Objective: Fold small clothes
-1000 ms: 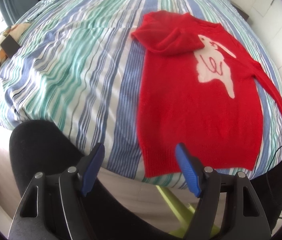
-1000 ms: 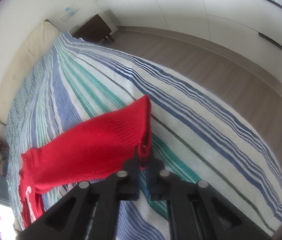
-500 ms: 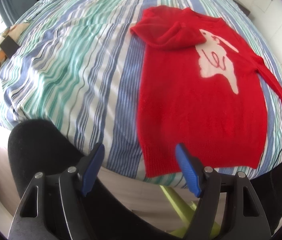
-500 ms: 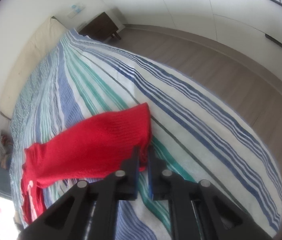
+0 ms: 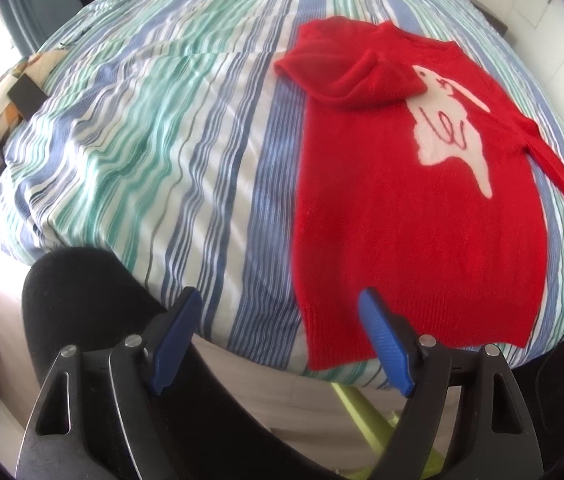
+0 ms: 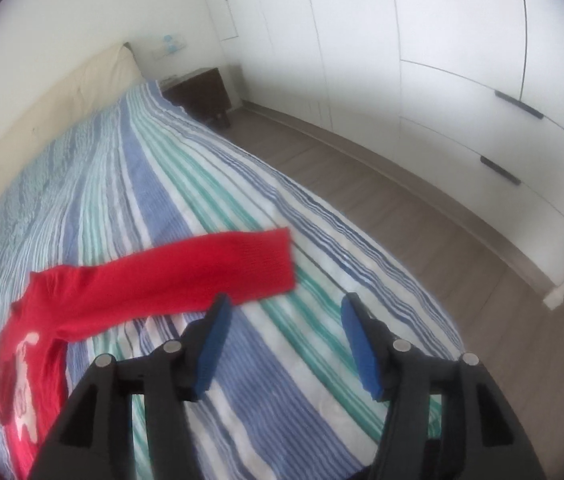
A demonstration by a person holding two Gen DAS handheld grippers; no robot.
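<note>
Left wrist view is looking down over the near edge of a bed: at far left, dark flat items (image 5: pixel 26 94) are lying on a patterned cloth at the bed's corner, too small to identify. Moving right, the striped bedspread (image 5: pixel 154 140), in blue, green and white bands, is covering the mattress. The left gripper (image 5: pixel 280 304) is hanging above the bed's near edge, its blue pads (image 5: pixel 176 336) standing wide apart with nothing between them; its jaws have just been opening a little further. A dark rounded shape (image 5: pixel 82 292), unclear what, is sitting below the left finger. Right of centre, the red sweater (image 5: pixel 413 216) is lying flat on the bedspread with its hem toward the camera, a white bird-like motif (image 5: pixel 449 144) showing on the chest. One sleeve is lying folded across the upper chest, the other sleeve (image 5: pixel 561 176) is trailing out toward the right edge of the bed. Right wrist view, somewhat blurred: the red sweater (image 6: pixel 38 344) is showing at lower left, and its sleeve (image 6: pixel 210 272) is stretching rightward, lying loose on the striped bedspread (image 6: pixel 293 344). The right gripper (image 6: pixel 285 312) is hovering just beside the cuff, jaws having just been opening, blue pads (image 6: pixel 214 344) now parted and empty, the sleeve not between them. Farther right, wooden floor (image 6: pixel 421 232) and white wardrobe doors (image 6: pixel 461 60) are filling the frame.
</note>
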